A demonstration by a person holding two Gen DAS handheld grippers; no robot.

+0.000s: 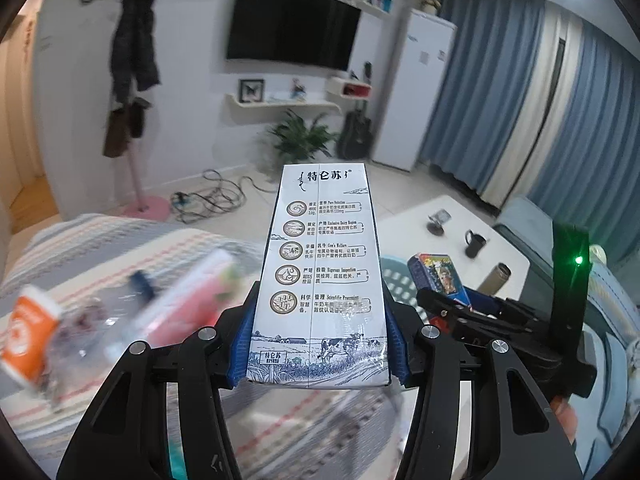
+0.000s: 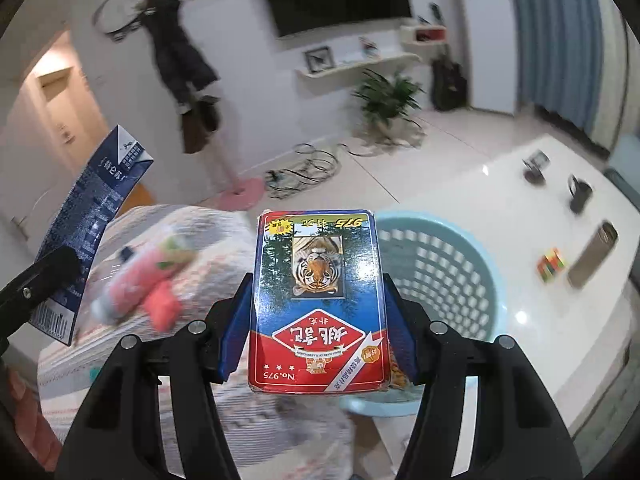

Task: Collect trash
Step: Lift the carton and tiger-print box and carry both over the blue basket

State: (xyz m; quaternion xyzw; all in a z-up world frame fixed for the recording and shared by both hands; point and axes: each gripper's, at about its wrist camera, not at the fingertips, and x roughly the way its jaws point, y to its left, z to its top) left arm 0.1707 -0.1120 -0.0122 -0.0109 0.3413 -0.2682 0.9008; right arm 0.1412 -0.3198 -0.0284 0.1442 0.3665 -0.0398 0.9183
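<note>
My left gripper (image 1: 320,360) is shut on a tall white and blue milk carton (image 1: 320,272), held up in the air; the carton also shows at the left of the right wrist view (image 2: 88,224). My right gripper (image 2: 316,344) is shut on a red and blue playing-card box with a tiger (image 2: 318,292), also seen in the left wrist view (image 1: 438,276). A light blue laundry basket (image 2: 444,276) stands just right of and below the card box. More trash lies blurred on the striped bed: a pink packet (image 2: 148,280), a clear bottle (image 1: 92,320) and an orange carton (image 1: 28,320).
A white low table (image 2: 520,208) stands right of the basket with a black mug (image 2: 580,194), a metal flask (image 2: 594,254) and a puzzle cube (image 2: 552,266). Cables (image 2: 308,172), a coat stand (image 1: 134,92) and a plant (image 1: 300,136) are on the floor beyond.
</note>
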